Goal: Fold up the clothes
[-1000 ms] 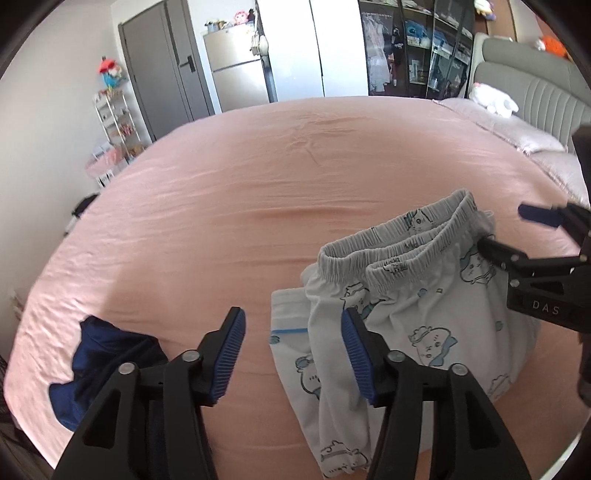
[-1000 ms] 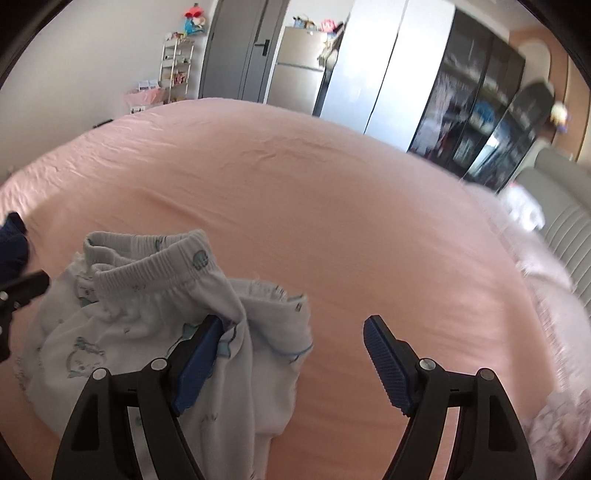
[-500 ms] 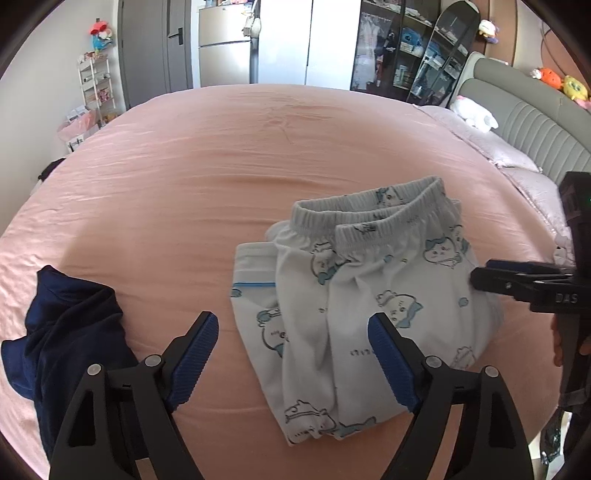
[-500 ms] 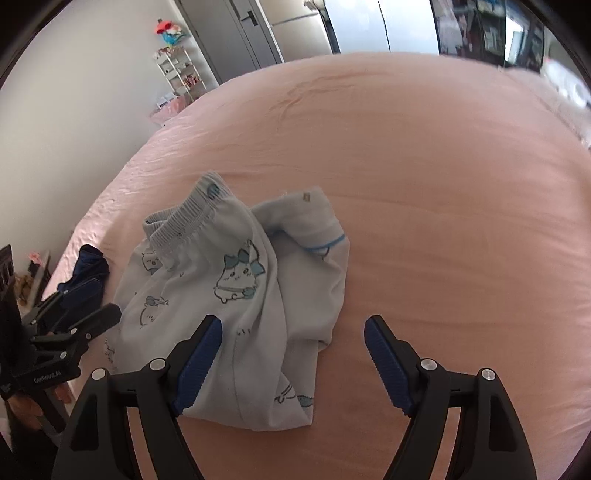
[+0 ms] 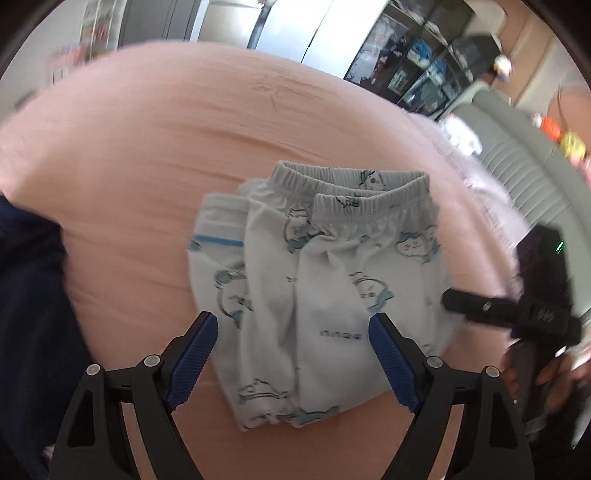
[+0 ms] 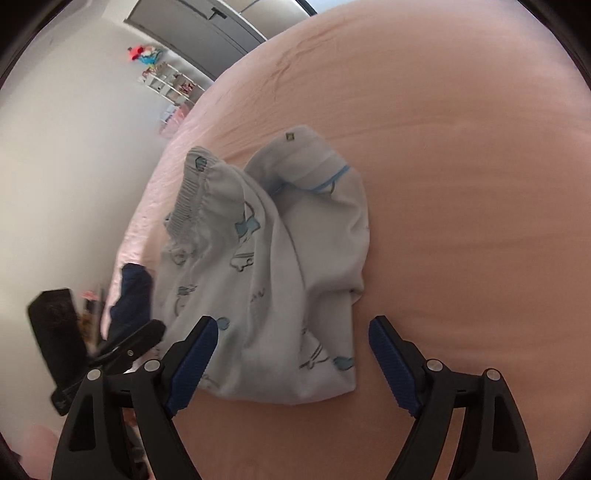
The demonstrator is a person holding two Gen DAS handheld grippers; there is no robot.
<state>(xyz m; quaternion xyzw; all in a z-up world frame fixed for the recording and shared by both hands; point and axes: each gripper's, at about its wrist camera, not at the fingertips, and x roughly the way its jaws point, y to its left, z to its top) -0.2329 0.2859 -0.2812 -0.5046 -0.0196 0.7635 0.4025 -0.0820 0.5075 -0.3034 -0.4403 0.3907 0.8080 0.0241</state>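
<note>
White cotton pyjama trousers with blue cartoon print [image 5: 325,280] folded on pink bed sheet [image 5: 155,147], left tongs [image 5: 291,350] apart above them; right tongs [image 6: 291,354] apart, holding nothing; dark navy garment [image 5: 26,295] beside

A home bedroom: pink-sheeted bed [image 5: 155,155], grey padded headboard [image 5: 517,155], wardrobe [image 5: 288,29].

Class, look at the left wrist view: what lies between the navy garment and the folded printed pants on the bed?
Only bare pink bedsheet separates the navy garment from the printed pants, shown in the left wrist view.
</note>
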